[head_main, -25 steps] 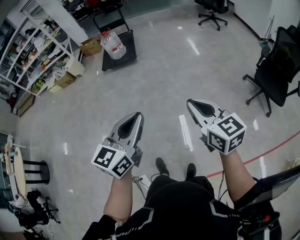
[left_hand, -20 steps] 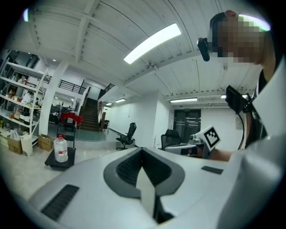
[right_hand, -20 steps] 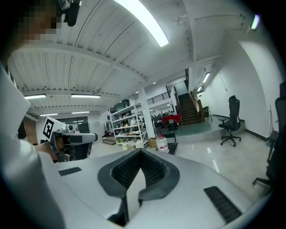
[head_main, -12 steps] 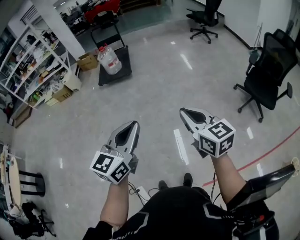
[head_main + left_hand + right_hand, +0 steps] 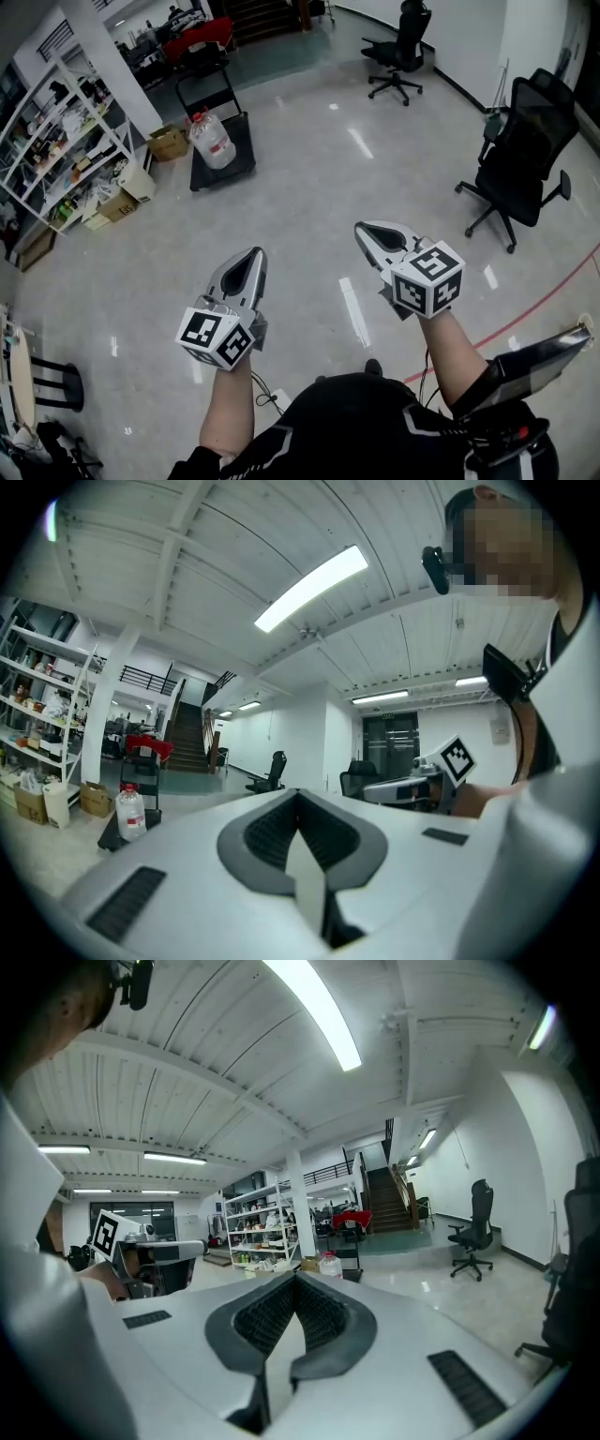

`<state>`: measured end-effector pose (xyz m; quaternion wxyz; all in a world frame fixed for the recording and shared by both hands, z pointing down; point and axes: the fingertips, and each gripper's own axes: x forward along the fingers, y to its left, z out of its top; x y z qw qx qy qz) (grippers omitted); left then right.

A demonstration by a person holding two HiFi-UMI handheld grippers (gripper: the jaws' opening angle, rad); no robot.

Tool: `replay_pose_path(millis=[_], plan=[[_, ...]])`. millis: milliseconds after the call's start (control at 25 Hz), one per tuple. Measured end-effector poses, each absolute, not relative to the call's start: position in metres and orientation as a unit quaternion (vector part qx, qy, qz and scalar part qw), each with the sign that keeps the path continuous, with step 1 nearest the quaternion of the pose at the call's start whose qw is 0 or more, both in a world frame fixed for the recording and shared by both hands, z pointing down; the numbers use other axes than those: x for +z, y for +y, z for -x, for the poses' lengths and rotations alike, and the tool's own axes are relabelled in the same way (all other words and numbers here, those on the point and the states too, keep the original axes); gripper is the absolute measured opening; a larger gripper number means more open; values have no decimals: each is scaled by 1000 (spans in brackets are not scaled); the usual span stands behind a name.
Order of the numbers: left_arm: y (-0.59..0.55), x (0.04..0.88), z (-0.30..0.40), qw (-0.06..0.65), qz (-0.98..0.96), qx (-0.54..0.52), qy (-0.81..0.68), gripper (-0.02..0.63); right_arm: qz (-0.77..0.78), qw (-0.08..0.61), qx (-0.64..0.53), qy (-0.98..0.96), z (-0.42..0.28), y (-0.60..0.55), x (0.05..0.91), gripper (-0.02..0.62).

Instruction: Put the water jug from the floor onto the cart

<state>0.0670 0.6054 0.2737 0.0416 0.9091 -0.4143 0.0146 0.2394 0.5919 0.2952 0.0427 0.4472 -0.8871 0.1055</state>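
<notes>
A clear water jug (image 5: 213, 141) with a red cap stands upright on a low black cart (image 5: 234, 161) far off at the upper left of the head view. The jug (image 5: 130, 812) shows small at the left of the left gripper view, on the cart (image 5: 109, 837). In the right gripper view the jug (image 5: 330, 1266) lies just beyond the jaw tips. My left gripper (image 5: 251, 254) and right gripper (image 5: 362, 228) are held out side by side over bare floor, well short of the cart. Both the left gripper (image 5: 300, 799) and the right gripper (image 5: 297, 1283) are shut with nothing held.
White shelving (image 5: 58, 155) full of clutter lines the left wall, with cardboard boxes (image 5: 169, 142) beside the cart. A black office chair (image 5: 517, 155) stands at the right and another chair (image 5: 398, 58) further back. A red floor line (image 5: 530, 314) runs at the lower right. A stool (image 5: 47, 384) stands at the lower left.
The jug and cart now look smaller and sit lower in the head view, with more of the room beyond showing. Both grippers stayed shut and drifted slightly.
</notes>
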Motion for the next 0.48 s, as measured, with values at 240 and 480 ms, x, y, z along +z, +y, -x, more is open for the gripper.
replay_pose_path(millis=[240, 480], plan=[[603, 263, -59, 45, -909, 8, -414, 2, -448, 45, 103, -887, -230, 588, 283, 3], [600, 271, -59, 42, -908, 9, -416, 2, -446, 46, 103, -888, -229, 584, 293, 3]])
